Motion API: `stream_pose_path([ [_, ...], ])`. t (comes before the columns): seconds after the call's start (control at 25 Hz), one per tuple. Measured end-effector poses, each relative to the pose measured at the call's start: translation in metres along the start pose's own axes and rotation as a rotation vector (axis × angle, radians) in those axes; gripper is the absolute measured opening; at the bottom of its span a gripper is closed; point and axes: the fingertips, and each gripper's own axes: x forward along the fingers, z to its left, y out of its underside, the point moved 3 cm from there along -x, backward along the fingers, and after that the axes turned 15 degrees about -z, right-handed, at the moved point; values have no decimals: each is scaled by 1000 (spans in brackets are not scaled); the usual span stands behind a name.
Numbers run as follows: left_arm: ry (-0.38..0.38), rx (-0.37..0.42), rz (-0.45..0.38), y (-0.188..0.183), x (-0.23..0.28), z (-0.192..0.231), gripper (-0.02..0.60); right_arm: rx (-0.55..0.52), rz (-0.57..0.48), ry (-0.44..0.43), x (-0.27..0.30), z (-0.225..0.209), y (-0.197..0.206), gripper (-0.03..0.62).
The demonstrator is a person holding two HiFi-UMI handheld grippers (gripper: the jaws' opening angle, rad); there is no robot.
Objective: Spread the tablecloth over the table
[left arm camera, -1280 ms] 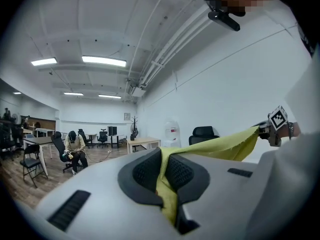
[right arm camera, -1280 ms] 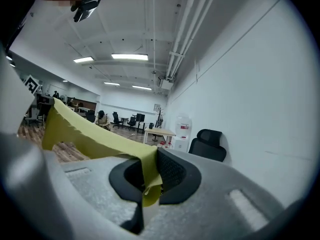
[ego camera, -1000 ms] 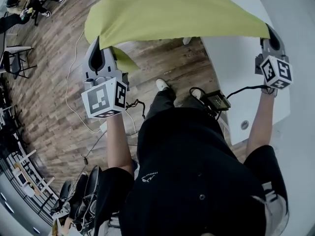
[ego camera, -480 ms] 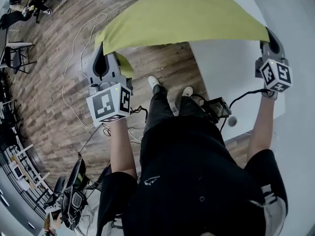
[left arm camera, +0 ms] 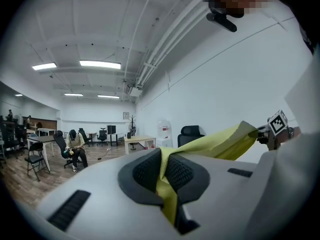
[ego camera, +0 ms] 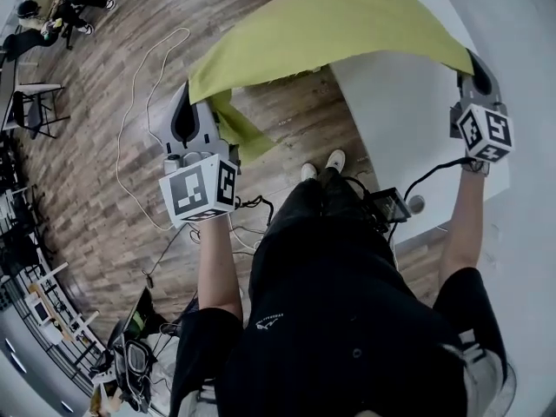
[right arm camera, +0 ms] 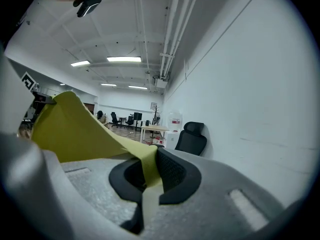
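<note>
Head view: tablecloth (ego camera: 330, 24) stretched partly above worktop (ego camera: 408, 120); fingers of left gripper (ego camera: 195, 94) and right gripper (ego camera: 470, 59) each clamp a corner.

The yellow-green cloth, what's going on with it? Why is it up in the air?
A person is holding a gripper in each hand. The left gripper and the right gripper are each clamped shut on an edge of the tablecloth. The cloth is stretched between them in the air, partly above the white table and partly above the wooden floor. It has not been laid flat on the table yet.
</note>
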Motion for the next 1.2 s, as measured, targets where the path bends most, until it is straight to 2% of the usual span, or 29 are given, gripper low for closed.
stream_pose_path([
  [0.12,14,-33,7,-1,-9,-6,5,-10,3,16,-15,3,-7,6],
  [0.32,34,-40,12,-1,-20,-10,5,13,11,56,-38,-4,-5,6],
  [0.52,49,-37,13,0,-28,-19,5,20,23,61,-44,-10,-3,6],
  [0.72,33,-52,12,-2,-27,-31,5,2,37,53,-50,-19,-1,6],
  [1.04,-35,-49,22,11,-36,-81,5,-13,25,-23,-60,-52,13,6],
  [1.2,-117,17,30,20,-39,-103,5,-14,17,-111,-49,-63,33,6],
])
